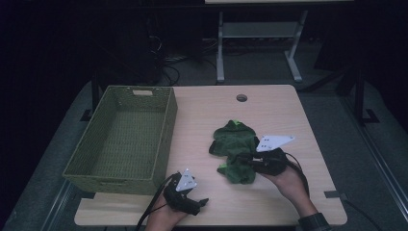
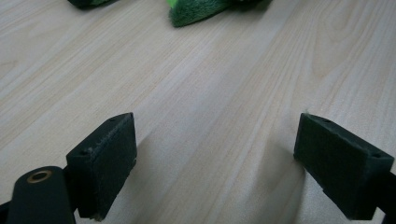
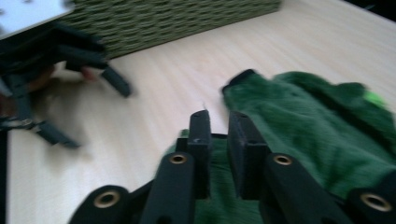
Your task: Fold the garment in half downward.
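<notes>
Watching the lower edge of the high view first: my left gripper rests there with fingers wide apart on bare desk, close to the near rim. At centre right, the right gripper sits on the green plush cloth, its fingers nearly together with a narrow gap; I cannot tell whether any fabric is pinched. A thin pinch could slip on lifting. The woven basket, upper left, stands well apart, its wall a snag risk, with open desk between.
</notes>
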Tool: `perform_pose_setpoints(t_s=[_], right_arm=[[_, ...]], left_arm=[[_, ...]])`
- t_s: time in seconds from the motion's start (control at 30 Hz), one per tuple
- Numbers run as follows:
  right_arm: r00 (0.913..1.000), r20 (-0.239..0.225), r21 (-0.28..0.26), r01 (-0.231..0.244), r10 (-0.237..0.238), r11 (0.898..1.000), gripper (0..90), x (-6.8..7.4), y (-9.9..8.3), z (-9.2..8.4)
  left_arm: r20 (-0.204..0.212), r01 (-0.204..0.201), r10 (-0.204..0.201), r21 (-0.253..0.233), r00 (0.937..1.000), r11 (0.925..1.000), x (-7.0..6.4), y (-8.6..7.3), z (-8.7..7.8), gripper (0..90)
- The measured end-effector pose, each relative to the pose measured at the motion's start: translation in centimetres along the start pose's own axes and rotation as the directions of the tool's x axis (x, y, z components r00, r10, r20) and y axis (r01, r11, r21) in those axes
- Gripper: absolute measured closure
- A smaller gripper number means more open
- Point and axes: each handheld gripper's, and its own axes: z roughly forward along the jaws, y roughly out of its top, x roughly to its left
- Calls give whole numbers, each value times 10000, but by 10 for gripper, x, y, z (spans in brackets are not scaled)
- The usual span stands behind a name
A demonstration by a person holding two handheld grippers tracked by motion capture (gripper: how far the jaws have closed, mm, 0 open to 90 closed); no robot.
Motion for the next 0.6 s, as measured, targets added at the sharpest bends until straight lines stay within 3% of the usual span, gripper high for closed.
perform_pose_setpoints(t_s=[0.03, 0.17, 0.33, 0.43, 0.6], right_arm=[[9994, 274, -71, -221, 223, 9997, 833, -6, -1, -1], [9970, 476, 120, -619, 612, 9980, 851, -16, -5, 5], [9970, 141, 813, -764, 755, 9938, 866, -18, -15, 29], [9951, -194, 1514, -924, 964, 9841, 869, -16, -22, 45], [9934, -173, 2072, -1078, 1138, 9723, 899, -15, -30, 57]], left_arm=[[12, 50, -50, -43, 10000, 10000, 0, 0, 0, 124], [16, 5, -5, -3, 10000, 10000, 0, 0, 0, 123], [58, 13, -13, 2, 10000, 10000, 0, 0, 0, 123], [61, 3, -3, -3, 10000, 10000, 0, 0, 0, 123], [91, -1, 1, -15, 10000, 10000, 0, 0, 0, 123]])
